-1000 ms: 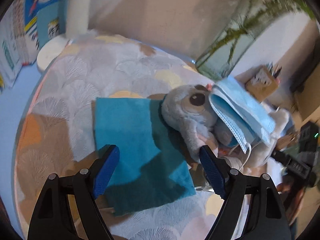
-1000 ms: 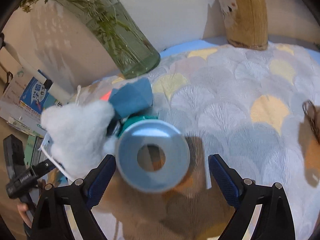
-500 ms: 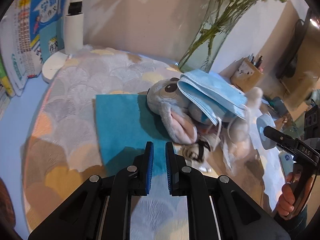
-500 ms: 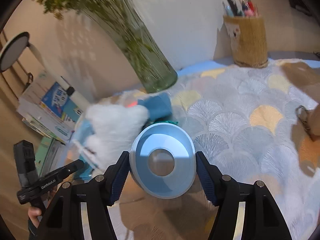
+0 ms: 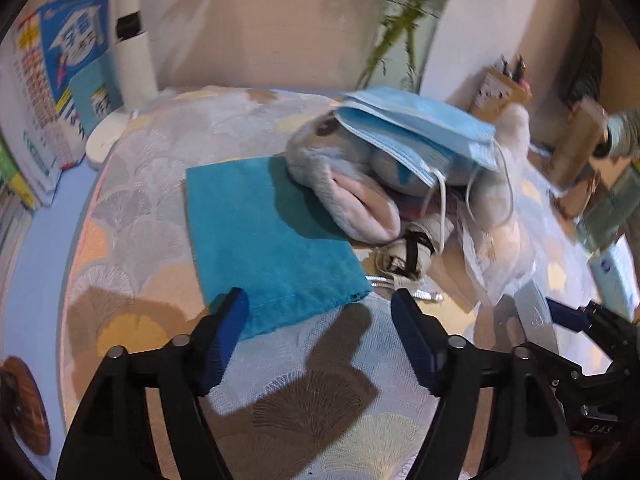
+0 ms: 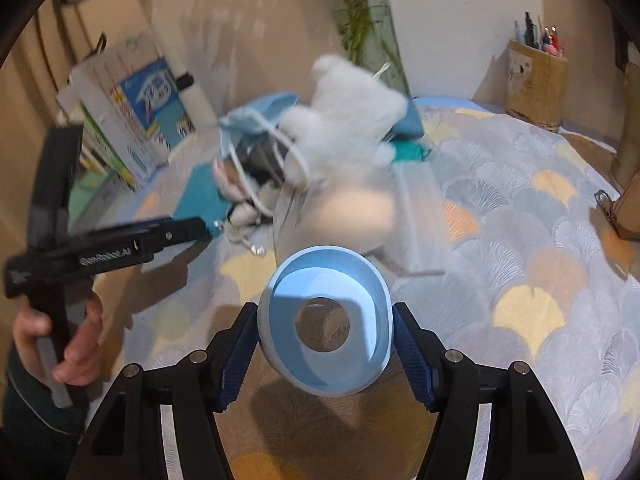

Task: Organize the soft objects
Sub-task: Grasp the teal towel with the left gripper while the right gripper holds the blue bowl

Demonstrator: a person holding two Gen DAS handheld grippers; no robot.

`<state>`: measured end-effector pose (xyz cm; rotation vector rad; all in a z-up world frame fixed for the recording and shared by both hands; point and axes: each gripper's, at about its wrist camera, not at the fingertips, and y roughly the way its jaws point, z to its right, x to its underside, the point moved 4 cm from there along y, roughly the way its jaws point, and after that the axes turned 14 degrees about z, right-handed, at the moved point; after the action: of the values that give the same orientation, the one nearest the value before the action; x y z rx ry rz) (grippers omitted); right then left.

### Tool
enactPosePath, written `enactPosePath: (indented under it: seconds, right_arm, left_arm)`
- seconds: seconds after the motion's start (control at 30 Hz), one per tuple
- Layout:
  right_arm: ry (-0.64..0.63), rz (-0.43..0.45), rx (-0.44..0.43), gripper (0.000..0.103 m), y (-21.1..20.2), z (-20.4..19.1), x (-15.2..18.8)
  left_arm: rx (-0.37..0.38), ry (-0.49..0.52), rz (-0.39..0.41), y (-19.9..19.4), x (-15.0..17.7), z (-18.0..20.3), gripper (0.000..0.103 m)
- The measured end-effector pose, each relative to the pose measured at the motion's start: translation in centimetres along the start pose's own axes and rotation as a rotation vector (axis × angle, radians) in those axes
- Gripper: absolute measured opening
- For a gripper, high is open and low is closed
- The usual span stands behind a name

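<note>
A teal cloth (image 5: 264, 236) lies flat on the patterned bedspread (image 5: 168, 184). A grey plush toy (image 5: 340, 184) rests on the cloth's far right edge, with blue face masks (image 5: 416, 132) draped over it and a white plush (image 5: 496, 200) behind. My left gripper (image 5: 320, 340) is open and empty, just in front of the cloth's near edge. My right gripper (image 6: 326, 344) is shut on a light blue tape roll (image 6: 326, 320), held above the bedspread (image 6: 520, 240) in front of the white plush (image 6: 352, 120). The left gripper (image 6: 172, 236) shows at the left there.
Books (image 5: 52, 80) and a white lamp base (image 5: 108, 140) stand at the back left. A glass vase with green stems (image 5: 404, 32) and a pen holder (image 6: 536, 80) stand by the wall. A rolled beige item with a black band (image 5: 412, 252) lies by the cloth.
My left gripper shut half a second ago and has opened again, now nearer the cloth's front edge. My right gripper closed on the tape roll and lifted back from the pile.
</note>
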<state>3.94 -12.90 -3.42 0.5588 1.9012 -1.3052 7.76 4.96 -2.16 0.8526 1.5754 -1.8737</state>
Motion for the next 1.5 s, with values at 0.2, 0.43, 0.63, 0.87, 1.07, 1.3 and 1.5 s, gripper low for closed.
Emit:
enactPosePath:
  seconds: [0.2, 0.43, 0.63, 0.87, 1.07, 1.3, 1.5]
  right_arm:
    - [-0.05, 0.005, 0.033, 0.065, 0.3, -0.6, 0.5]
    - [-0.067, 0.009, 0.042, 0.066, 0.4, -0.9, 0.7]
    - [-0.053, 0.036, 0.021, 0.066, -0.2, -1.0, 0.6]
    - [-0.043, 0.034, 0.017, 0.067, -0.2, -0.9, 0.7]
    - [-0.025, 0.02, 0.015, 0.068, 0.0, -0.5, 0.8]
    - [-0.024, 0.005, 0.012, 0.068, 0.3, -0.6, 0.9]
    - [-0.019, 0.013, 0.011, 0.068, 0.2, -0.6, 0.9]
  left_arm:
    - [-0.063, 0.149, -0.004, 0.9, 0.8, 1.1, 0.076]
    - [-0.032, 0.128, 0.04, 0.3, 0.5, 1.2, 0.015]
    - [-0.013, 0.03, 0.112, -3.5, 0.4, -0.7, 0.009]
    - [-0.018, 0.048, 0.031, -4.4, 1.1, -1.2, 0.041]
    - [-0.1, 0.18, -0.032, 0.2, 1.0, 1.0, 0.084]
    - [-0.112, 0.13, 0.011, 1.6, -0.4, -0.1, 0.01]
    - [-0.002, -0.016, 0.082, -3.8, 0.2, -1.6, 0.009]
